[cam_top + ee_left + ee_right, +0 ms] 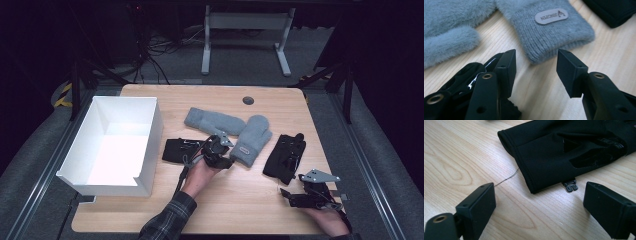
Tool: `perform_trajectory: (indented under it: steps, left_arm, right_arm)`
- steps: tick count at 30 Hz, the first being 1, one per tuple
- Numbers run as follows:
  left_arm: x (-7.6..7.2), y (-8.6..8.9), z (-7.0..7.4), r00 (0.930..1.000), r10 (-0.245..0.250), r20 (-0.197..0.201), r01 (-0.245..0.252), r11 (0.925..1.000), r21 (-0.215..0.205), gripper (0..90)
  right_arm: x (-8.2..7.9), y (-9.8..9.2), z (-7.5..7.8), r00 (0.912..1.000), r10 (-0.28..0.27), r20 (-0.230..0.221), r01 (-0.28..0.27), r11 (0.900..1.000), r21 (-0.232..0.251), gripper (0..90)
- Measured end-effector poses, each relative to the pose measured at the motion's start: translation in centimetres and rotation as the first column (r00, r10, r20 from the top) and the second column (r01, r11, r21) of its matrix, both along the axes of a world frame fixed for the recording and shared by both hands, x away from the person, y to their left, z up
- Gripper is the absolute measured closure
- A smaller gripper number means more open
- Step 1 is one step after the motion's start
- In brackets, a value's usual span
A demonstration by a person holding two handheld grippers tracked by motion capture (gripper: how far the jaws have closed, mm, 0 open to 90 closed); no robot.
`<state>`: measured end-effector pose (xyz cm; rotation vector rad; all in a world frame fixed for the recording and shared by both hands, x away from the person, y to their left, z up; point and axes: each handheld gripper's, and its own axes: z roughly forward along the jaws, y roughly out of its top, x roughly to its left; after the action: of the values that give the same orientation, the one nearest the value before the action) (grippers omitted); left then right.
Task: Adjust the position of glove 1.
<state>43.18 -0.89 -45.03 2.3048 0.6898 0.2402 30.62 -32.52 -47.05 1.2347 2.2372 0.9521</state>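
Observation:
Two grey fuzzy mittens lie mid-table: one points left, the other slants with its labelled cuff toward me. My left gripper sits just short of that cuff, jaws apart and nothing between them. A black glove lies on the table to its left, and part of it shows under the left jaw. A second black glove lies at the right. My right gripper rests open just before its cuff, near a small black clip.
An open white box stands on the table's left side, its near wall close to my left forearm. A round cable hole is at the table's far edge. Bare wood lies between my hands.

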Motion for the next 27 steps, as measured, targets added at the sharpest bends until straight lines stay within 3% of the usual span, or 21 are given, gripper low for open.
perform_trajectory:
  steps: [2, 6, 11, 18, 27]
  left_arm:
    - [0.2, -0.2, -0.3, 1.0, -0.002, 0.003, 0.002, 1.0, 0.005, 55.0]
    - [0.2, -0.4, -0.5, 0.9997, -0.014, 0.021, 0.013, 0.9992, 0.036, 72.3]
    - [0.1, -0.4, -0.4, 0.9995, -0.029, 0.01, 0.028, 0.9995, 0.013, 81.8]
    - [-1.4, -0.2, 0.5, 0.9961, -0.087, 0.01, 0.087, 0.9959, 0.022, 83.2]
    - [-3.6, 1.1, 0.8, 0.9906, -0.133, -0.033, 0.133, 0.9911, -0.004, 83.1]
  right_arm:
    - [0.0, 0.0, 0.0, 1.0, 0.0, 0.0, 0.0, 1.0, 0.0, 11.2]
    - [0.0, 0.0, 0.0, 1.0, 0.0, 0.0, 0.0, 1.0, 0.0, 11.2]
    - [0.0, 0.0, 0.0, 1.0, 0.0, 0.0, 0.0, 1.0, 0.0, 11.2]
    - [0.0, 0.0, 0.0, 1.0, 0.001, 0.0, -0.001, 1.0, -0.001, 11.2]
    - [0.0, 0.0, 0.0, 1.0, 0.001, 0.0, -0.001, 1.0, -0.001, 11.2]
